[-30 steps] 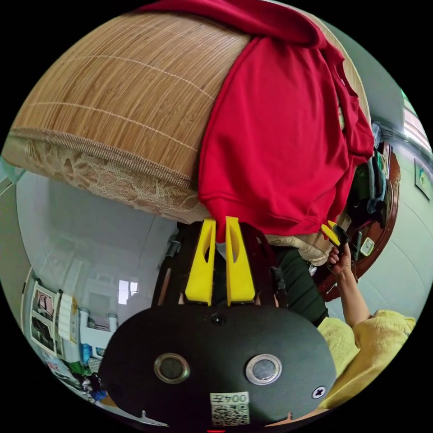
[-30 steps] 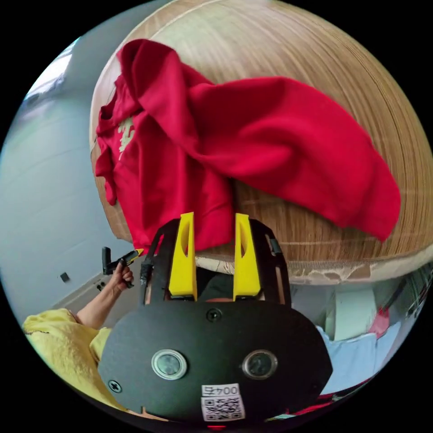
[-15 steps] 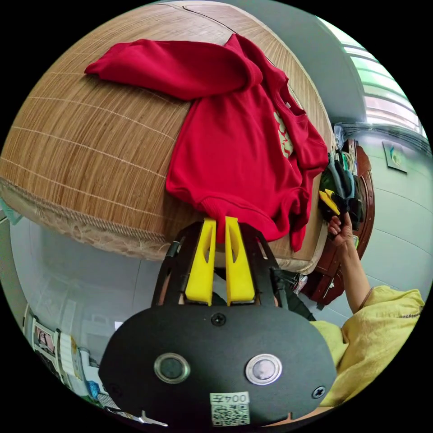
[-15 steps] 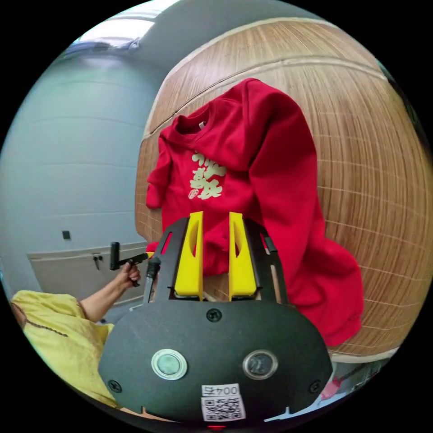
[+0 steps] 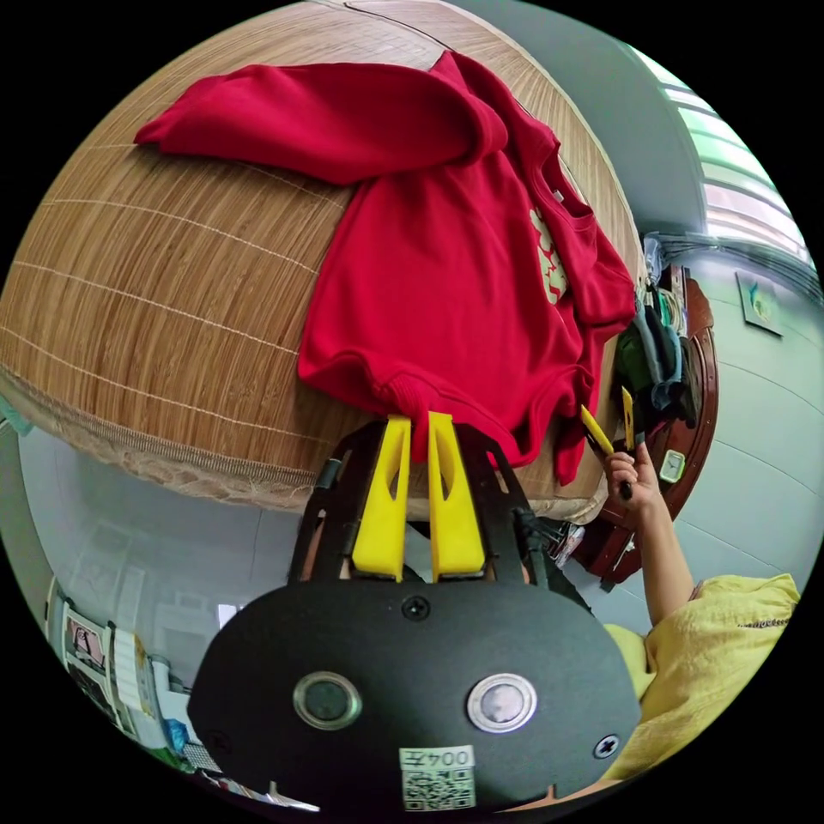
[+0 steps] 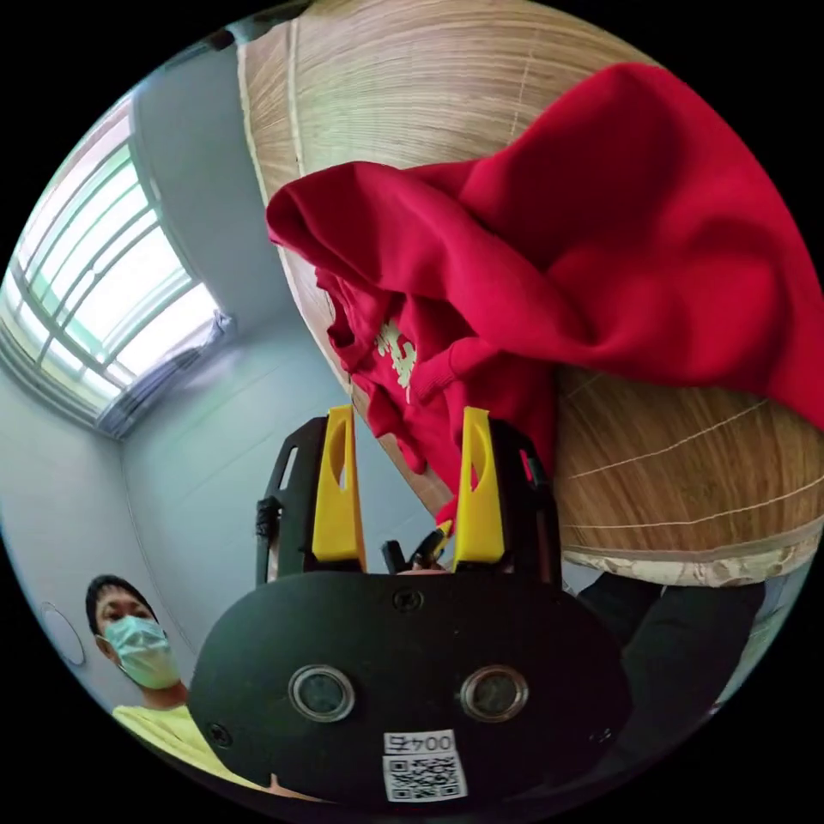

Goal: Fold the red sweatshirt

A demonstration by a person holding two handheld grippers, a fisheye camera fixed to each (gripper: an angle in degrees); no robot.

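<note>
The red long-sleeved sweatshirt with pale lettering on its chest [image 5: 446, 257] lies face up on a bed covered by a woven bamboo mat [image 5: 163, 257], with its hem at the mat's near edge and its neckline away from the person — so its long axis runs straight away from both tools. One sleeve [image 5: 300, 120] is thrown out sideways across the mat on the left side.

The left gripper [image 5: 418, 429] has its yellow fingers [image 5: 382, 498] clenched on a bunched bit of the hem band, at the corner on the left side of the garment; the cloth puckers where it enters between them.

The right gripper [image 5: 611, 421], seen from the left gripper view, sits at the other hem corner with its fingers spread and nothing between them, just beside the hanging red edge near the mat's rim. In the right gripper view [image 6: 408, 481] the same released state shows: the two yellow fingers [image 6: 339, 489] stand well apart, the sweatshirt [image 6: 601, 240] rises in a rumpled mass ahead and toward the right finger, and red cloth passes close along that finger without being pinched.

My reading is that the coming move turns on this gap — the right hem corner lies just ahead of the open fingers, and the right tool is the nearer one to take it. With both corners held, the hem could be carried up along the long axis toward the neckline
</note>
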